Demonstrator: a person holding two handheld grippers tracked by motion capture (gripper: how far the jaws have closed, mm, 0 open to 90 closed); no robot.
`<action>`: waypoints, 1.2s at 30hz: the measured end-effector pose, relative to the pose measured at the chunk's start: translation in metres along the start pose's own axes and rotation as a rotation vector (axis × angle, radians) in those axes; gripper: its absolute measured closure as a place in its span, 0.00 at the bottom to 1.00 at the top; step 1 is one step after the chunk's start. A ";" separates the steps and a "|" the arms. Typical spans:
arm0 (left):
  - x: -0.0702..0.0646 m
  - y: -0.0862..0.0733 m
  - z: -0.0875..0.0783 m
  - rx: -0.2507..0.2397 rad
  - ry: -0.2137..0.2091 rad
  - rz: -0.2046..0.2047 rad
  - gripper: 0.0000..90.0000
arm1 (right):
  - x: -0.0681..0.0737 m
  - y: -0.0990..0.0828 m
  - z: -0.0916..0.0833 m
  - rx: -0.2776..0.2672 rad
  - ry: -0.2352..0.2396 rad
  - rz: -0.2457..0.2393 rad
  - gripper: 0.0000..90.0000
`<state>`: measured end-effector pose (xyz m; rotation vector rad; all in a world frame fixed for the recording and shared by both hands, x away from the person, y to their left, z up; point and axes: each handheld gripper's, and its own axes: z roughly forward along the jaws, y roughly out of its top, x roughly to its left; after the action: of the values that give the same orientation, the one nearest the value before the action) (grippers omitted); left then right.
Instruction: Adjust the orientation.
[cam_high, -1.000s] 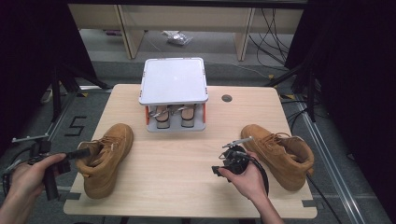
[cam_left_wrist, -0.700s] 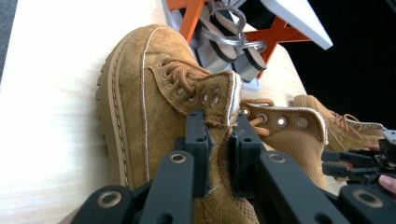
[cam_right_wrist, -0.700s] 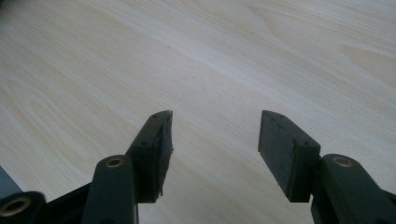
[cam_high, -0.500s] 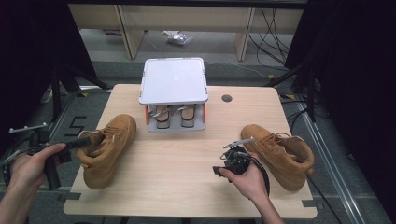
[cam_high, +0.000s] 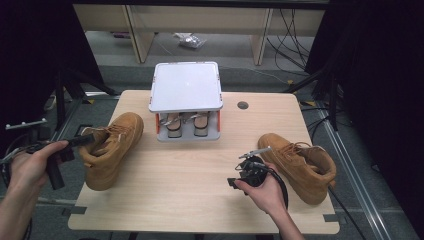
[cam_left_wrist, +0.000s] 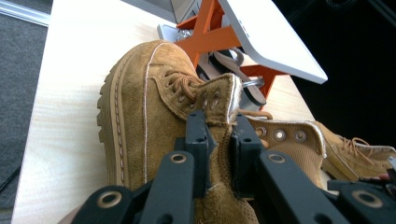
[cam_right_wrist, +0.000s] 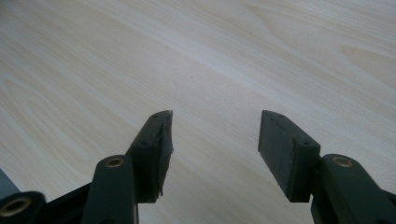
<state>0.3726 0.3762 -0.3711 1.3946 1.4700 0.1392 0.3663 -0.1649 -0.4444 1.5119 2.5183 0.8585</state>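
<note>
Tan suede boot (cam_high: 112, 150) sits at the pale wood bench's (cam_high: 190, 190) left edge, its collar clamped in the left gripper (cam_high: 82, 141). Left gripper view: nubby suede, ridged sole, metal eyelets. Right gripper view: right gripper (cam_right_wrist: 215, 140) gapes empty over woodgrain.

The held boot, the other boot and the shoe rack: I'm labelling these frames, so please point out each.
held boot (cam_left_wrist: 140, 107), left gripper view, suede side.
other boot (cam_high: 295, 157), high view, laced upper.
shoe rack (cam_high: 186, 86), high view, white top plate.
</note>
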 end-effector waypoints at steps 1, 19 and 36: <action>0.000 0.002 0.000 0.005 0.005 0.002 0.89 | 0.000 0.000 0.000 0.001 0.001 -0.003 0.51; -0.006 0.031 0.007 -0.050 -0.018 0.002 0.89 | -0.001 0.001 0.000 -0.009 -0.002 -0.013 0.51; -0.006 0.050 0.007 -0.090 -0.026 -0.001 0.90 | -0.004 0.000 -0.001 -0.010 -0.013 -0.005 0.51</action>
<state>0.4090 0.3833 -0.3365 1.3183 1.4262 0.1842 0.3674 -0.1687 -0.4442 1.5029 2.5040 0.8563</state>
